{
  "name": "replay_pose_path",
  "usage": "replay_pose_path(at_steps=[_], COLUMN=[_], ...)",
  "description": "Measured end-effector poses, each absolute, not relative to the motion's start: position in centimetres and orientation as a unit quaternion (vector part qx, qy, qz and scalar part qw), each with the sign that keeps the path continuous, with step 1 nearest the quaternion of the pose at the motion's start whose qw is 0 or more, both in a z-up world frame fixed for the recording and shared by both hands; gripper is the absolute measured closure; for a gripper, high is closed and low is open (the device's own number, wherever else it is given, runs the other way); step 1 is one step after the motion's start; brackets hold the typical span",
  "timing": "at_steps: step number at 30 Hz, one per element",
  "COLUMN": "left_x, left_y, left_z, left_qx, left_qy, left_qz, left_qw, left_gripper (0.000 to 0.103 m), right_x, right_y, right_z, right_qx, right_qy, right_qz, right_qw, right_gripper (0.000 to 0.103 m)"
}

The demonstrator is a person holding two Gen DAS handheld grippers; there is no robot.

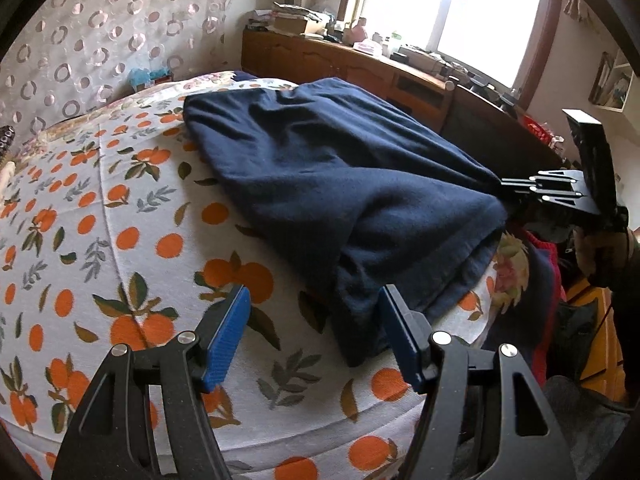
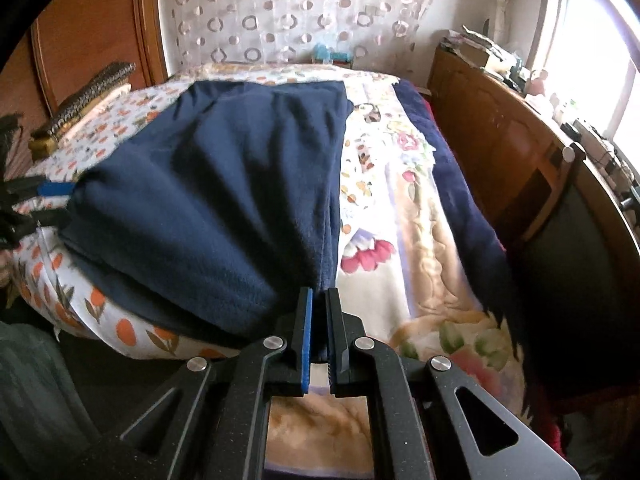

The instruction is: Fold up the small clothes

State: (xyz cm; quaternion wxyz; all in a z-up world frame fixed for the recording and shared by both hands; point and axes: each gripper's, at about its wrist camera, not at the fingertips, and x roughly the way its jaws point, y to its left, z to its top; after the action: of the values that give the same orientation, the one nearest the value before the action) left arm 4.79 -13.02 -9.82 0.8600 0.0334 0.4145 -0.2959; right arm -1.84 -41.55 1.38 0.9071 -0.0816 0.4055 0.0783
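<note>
Left wrist view: the left tongs [image 1: 314, 330] stand wide apart and hold nothing, above the orange-printed white bedsheet [image 1: 120, 216], their right blue pad at the near corner of the dark navy knit garment [image 1: 320, 176] lying on the bed. The right tongs [image 1: 505, 189] pinch the garment's right corner.

Right wrist view: the right tongs [image 2: 319, 300] are closed on the navy garment's [image 2: 224, 184] near edge, above a floral quilted blanket [image 2: 412, 240]. The left tongs [image 2: 60, 194] show at the garment's left corner.
</note>
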Motion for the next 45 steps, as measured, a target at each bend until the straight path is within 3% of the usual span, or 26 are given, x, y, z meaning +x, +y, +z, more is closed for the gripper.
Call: replay_pose_path(at_steps=[3, 6, 9, 11, 13, 15, 26, 31, 41, 42, 44, 45], left_x=[4.6, 4.4, 4.0, 3.5, 2.7, 2.0, 3.6, 4.8, 5.3, 5.4, 5.6, 5.8], left_y=[-13.3, -13.5, -13.8, -14.0, -14.2, -14.0, -13.6, -14.1, -13.2, -13.1, -12.8, -12.7], left_z=[-10.0, -10.3, -10.3, -10.2, -9.5, -8.2, -1.6, 0.2, 0.3, 0.2, 0.1, 0.1], left_qx=[0.033, 0.028, 0.031, 0.032, 0.043, 0.036, -0.003, -0.008, -0.033, -0.037, -0.042, -0.045], left_qy=[0.419, 0.427, 0.432, 0.434, 0.421, 0.407, 0.338, 0.323, 0.306, 0.307, 0.306, 0.306], left_qz=[-0.302, -0.308, -0.322, -0.334, -0.339, -0.359, -0.370, -0.366, -0.353, -0.351, -0.347, -0.345], left_qw=[0.856, 0.850, 0.842, 0.836, 0.840, 0.839, 0.865, 0.873, 0.884, 0.884, 0.885, 0.886], left_gripper=[0.039, 0.054, 0.075, 0.094, 0.097, 0.098, 0.098, 0.098, 0.099, 0.099, 0.099, 0.099], right_x=[-1.7, -1.7, -1.7, -1.8, -1.9, -2.3, -4.3, -5.1, -1.7, -1.5, -1.3, -1.2], right_y=[-41.3, -41.1, -40.6, -40.4, -40.3, -39.9, -32.8, -31.7, -34.9, -35.6, -36.0, -36.0], right_z=[1.2, 0.9, 1.1, 1.3, 1.5, 1.8, 1.7, 2.1, -2.4, -2.5, -2.5, -2.5], right_qx=[-0.078, -0.077, -0.088, -0.093, -0.087, -0.082, -0.090, -0.100, -0.134, -0.127, -0.124, -0.132], right_qy=[0.398, 0.390, 0.381, 0.374, 0.367, 0.360, 0.336, 0.324, 0.375, 0.375, 0.372, 0.371], right_qz=[0.073, 0.067, 0.053, 0.042, 0.043, 0.052, 0.189, 0.216, 0.113, 0.109, 0.109, 0.105], right_qw=[0.911, 0.915, 0.919, 0.922, 0.925, 0.928, 0.918, 0.916, 0.910, 0.912, 0.914, 0.913], right_gripper=[0.098, 0.098, 0.091, 0.082, 0.054, 0.045, 0.039, 0.031, 0.029, 0.029, 0.044, 0.057])
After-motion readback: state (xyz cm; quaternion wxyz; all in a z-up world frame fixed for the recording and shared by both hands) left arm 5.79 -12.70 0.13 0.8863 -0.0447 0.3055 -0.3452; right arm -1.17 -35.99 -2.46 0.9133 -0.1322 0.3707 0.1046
